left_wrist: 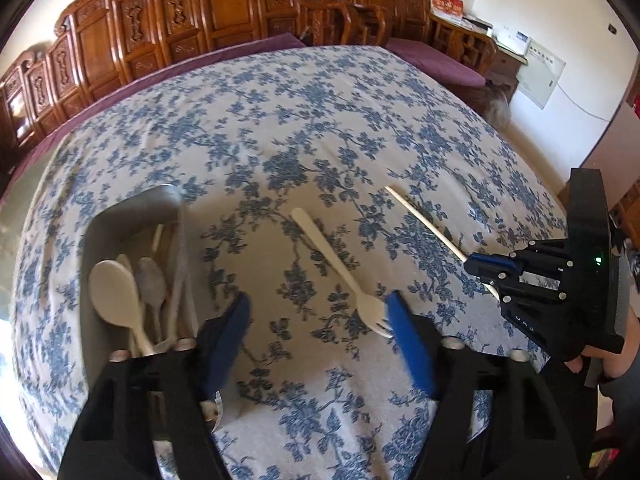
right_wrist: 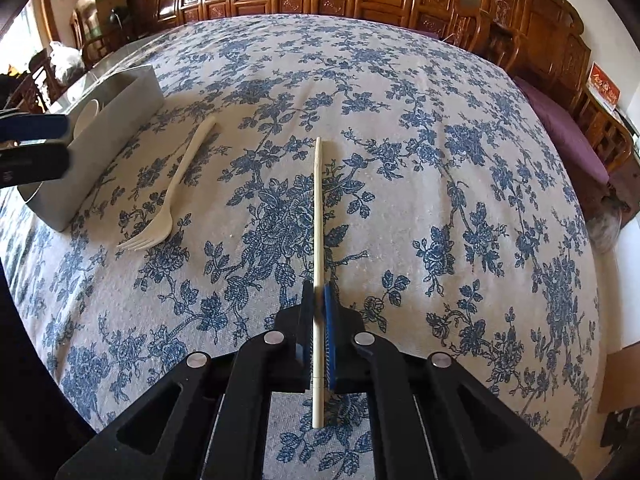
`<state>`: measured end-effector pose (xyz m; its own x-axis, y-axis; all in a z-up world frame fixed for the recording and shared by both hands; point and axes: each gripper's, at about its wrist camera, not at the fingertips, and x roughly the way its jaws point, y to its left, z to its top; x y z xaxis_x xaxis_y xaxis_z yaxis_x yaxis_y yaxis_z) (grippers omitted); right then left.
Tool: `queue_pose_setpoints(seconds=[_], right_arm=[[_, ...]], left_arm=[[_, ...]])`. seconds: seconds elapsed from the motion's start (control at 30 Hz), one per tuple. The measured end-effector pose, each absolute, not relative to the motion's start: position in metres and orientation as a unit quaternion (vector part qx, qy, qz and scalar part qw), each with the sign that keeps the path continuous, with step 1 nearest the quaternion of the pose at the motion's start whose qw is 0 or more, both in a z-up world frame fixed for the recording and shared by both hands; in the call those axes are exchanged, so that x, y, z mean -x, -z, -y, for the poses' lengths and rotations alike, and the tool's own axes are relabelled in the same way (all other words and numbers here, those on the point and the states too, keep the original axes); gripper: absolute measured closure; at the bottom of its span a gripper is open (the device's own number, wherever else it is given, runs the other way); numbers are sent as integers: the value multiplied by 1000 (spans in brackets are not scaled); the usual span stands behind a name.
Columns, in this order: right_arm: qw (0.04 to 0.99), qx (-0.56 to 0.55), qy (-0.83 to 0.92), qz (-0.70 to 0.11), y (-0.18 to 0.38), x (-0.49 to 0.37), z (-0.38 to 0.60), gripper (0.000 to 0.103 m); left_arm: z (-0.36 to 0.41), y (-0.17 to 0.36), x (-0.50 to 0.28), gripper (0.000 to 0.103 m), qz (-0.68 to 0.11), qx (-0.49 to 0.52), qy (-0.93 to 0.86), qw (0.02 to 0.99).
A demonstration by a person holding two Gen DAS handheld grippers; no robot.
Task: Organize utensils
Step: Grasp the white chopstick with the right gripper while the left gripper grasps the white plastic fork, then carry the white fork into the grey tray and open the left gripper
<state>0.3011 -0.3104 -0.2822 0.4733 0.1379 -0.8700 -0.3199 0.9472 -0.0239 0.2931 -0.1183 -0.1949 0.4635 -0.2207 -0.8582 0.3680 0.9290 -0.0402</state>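
Note:
A cream plastic fork (left_wrist: 340,272) lies on the floral tablecloth, tines toward me; it also shows in the right wrist view (right_wrist: 168,196). My left gripper (left_wrist: 320,320) is open and empty, its right pad beside the fork's tines. A grey utensil bin (left_wrist: 132,216) at the left holds spoons (left_wrist: 116,300) and other utensils; it also shows in the right wrist view (right_wrist: 116,120). My right gripper (right_wrist: 319,304) is shut on a single wooden chopstick (right_wrist: 317,208), which points away along the cloth. In the left wrist view the right gripper (left_wrist: 486,270) grips the chopstick (left_wrist: 424,220) near its end.
The table (right_wrist: 440,160) is covered by a white cloth with blue flowers. Carved wooden chairs (left_wrist: 240,4) with purple cushions (right_wrist: 568,136) line the far side. The left gripper (right_wrist: 36,148) shows at the left edge of the right wrist view.

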Motion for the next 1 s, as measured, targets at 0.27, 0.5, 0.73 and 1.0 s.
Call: queue_pose_setpoints(seconds=[0.27,0.5,0.73,1.0], right_arm=[[854,91,-143,-492,282,-301,312,97],[854,80,-144,-493,282,-302,314,97],[855,78,-142,-493,282,-301,314,97],[854,74,-137,-496,282,-303,314,97]], left_arm=[[148,230,-315,65,-524,-91,185,826],[161,254,-334,76,-552,-93,170,811],[158,259,-333,94,-551,-97,159,813],[143,257,-332,98,-564,-70,158,807]])
